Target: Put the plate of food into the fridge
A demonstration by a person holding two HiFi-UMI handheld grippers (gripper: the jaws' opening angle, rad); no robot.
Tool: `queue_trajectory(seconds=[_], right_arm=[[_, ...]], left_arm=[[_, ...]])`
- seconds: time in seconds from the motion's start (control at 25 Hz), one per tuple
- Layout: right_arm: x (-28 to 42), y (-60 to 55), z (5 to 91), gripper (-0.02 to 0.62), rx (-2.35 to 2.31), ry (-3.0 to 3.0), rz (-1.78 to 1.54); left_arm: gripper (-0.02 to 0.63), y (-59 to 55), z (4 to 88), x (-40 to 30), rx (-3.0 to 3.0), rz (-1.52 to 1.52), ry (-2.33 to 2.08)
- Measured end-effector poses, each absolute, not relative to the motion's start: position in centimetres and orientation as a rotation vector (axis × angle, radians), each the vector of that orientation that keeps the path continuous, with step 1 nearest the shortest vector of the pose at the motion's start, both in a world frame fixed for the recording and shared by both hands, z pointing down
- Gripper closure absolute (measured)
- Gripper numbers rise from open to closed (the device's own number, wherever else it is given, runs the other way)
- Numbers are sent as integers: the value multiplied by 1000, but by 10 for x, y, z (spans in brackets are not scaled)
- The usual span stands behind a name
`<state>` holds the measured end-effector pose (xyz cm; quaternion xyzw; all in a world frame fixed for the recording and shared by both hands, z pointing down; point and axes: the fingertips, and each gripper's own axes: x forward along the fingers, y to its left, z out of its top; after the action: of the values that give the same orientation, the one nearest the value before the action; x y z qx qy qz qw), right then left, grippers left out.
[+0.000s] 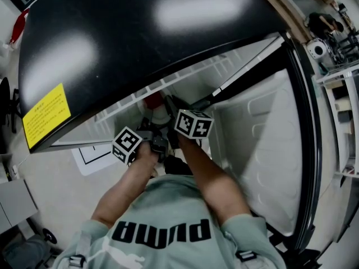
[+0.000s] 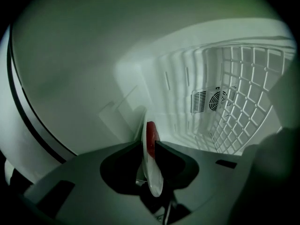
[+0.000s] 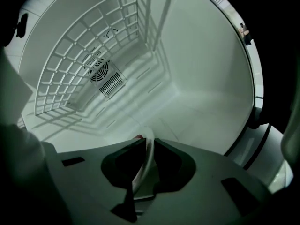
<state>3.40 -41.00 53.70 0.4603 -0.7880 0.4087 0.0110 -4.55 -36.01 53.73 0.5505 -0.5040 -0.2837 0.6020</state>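
Both grippers hold a white plate (image 1: 159, 114) carrying red food (image 1: 153, 100), just inside the open fridge (image 1: 140, 32). In the left gripper view the plate (image 2: 153, 175) stands edge-on between the jaws, the red food (image 2: 150, 138) on its face, and my left gripper (image 2: 149, 146) is shut on its rim. My right gripper (image 3: 150, 145) is shut on the opposite rim of the plate (image 3: 145, 163). From the head view the left gripper (image 1: 149, 132) and right gripper (image 1: 172, 110) reach into the fridge opening side by side. The plate's underside is hidden.
Inside the fridge are white walls, a white wire shelf (image 2: 243, 107) and a fan vent (image 3: 105, 77) on the back wall. The fridge door (image 1: 263, 150) stands open to the right. A yellow label (image 1: 47, 114) sits on the black top. A paper sheet (image 1: 92, 157) lies on the floor.
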Motion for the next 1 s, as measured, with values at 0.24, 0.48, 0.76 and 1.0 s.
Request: queue_trajectory(seconds=[0.24,0.48,0.76,1.0], right_arm=[[31,-410,541,557,1467,-2409,1189],[28,-414,539,557,1482,-2399,1127],[31,-425,534,557,1534,-2379,1107],[33,-427,537,554,1535,-2331,1154]], left_arm=[[531,-354,541,-46,1271,-591,-1186],[531,-348,542,-47,1254,-568,-1183],[531,-342,539,-48,1262,-585,-1165],[531,-345,540,-48,1256,-603,-1156]])
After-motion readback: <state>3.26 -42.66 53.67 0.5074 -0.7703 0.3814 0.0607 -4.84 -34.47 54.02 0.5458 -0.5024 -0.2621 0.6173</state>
